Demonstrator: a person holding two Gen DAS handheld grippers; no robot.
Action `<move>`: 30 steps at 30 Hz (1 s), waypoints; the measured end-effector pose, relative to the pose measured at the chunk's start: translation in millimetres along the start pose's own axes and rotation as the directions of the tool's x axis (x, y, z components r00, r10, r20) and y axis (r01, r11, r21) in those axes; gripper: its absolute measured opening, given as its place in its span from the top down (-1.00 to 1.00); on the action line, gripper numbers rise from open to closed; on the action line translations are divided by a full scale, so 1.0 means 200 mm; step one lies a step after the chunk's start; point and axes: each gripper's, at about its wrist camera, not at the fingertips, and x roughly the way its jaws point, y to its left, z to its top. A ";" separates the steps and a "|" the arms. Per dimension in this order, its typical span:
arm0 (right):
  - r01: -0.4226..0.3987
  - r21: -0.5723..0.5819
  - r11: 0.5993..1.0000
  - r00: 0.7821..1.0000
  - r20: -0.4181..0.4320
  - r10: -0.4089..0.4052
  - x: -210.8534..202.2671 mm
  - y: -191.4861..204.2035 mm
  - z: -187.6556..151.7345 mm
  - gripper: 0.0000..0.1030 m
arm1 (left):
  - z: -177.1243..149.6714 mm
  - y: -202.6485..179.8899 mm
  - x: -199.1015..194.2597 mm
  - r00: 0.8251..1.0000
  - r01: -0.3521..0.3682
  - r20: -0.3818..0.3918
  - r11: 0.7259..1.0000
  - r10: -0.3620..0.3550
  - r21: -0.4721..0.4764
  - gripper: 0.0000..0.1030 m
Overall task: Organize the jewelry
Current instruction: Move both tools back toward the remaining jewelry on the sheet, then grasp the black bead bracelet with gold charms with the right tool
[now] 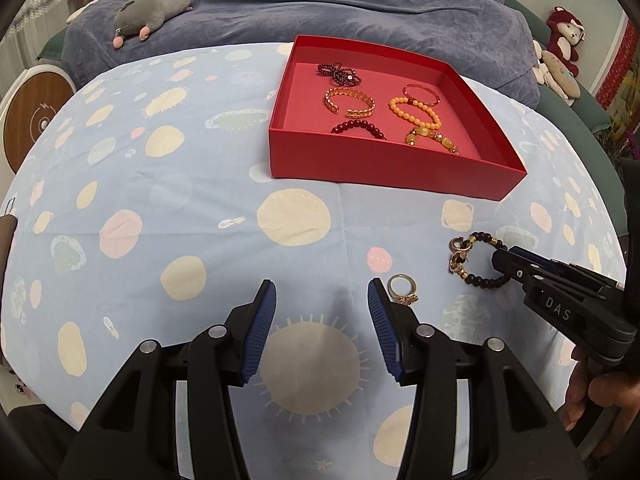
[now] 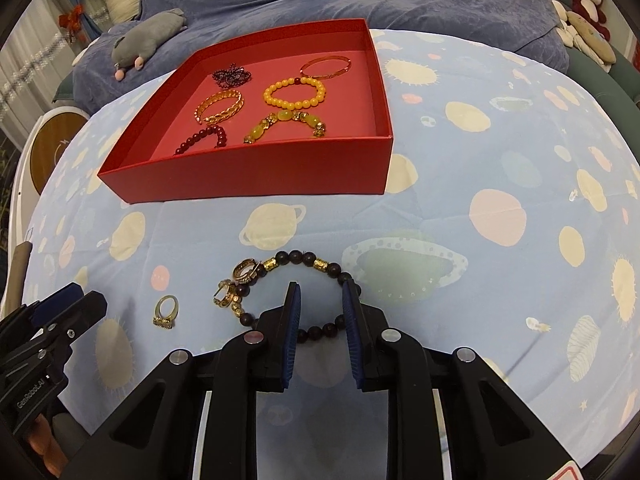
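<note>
A red box (image 1: pixel 384 168) (image 2: pixel 256 176) holds several bracelets. On the cloth in front of it lie a dark beaded bracelet (image 2: pixel 312 266) (image 1: pixel 482 280), gold earrings (image 2: pixel 240 280) (image 1: pixel 458 254) touching its left side, and a gold ring (image 2: pixel 165 312) (image 1: pixel 402 289). My right gripper (image 2: pixel 320 296) (image 1: pixel 500 260) is open, its fingers straddling the bracelet's near beads. My left gripper (image 1: pixel 322 292) (image 2: pixel 86 298) is open and empty, its right finger just left of the ring.
The table wears a light blue cloth with planet prints (image 1: pixel 200 200). A blue-covered sofa (image 1: pixel 320 8) with a grey plush toy (image 1: pixel 152 8) lies behind. A round wooden-topped object (image 1: pixel 32 124) stands at the left. Plush toys (image 1: pixel 564 40) sit at the far right.
</note>
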 end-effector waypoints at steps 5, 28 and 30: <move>-0.009 0.010 1.000 1.000 0.002 0.009 -0.03 -0.01 -0.07 0.91 | -0.03 -0.03 0.00 1.000 0.013 -0.005 1.000 -0.013 0.010 0.10; -0.062 0.081 0.995 0.998 0.014 0.061 -0.19 -0.13 -0.23 0.51 | -0.07 -0.15 -0.01 0.999 0.044 -0.022 0.997 -0.043 0.058 0.05; -0.052 0.067 0.996 0.999 0.012 0.051 -0.18 -0.11 -0.22 0.46 | -0.07 -0.15 -0.01 0.999 0.044 -0.023 0.997 -0.043 0.058 0.00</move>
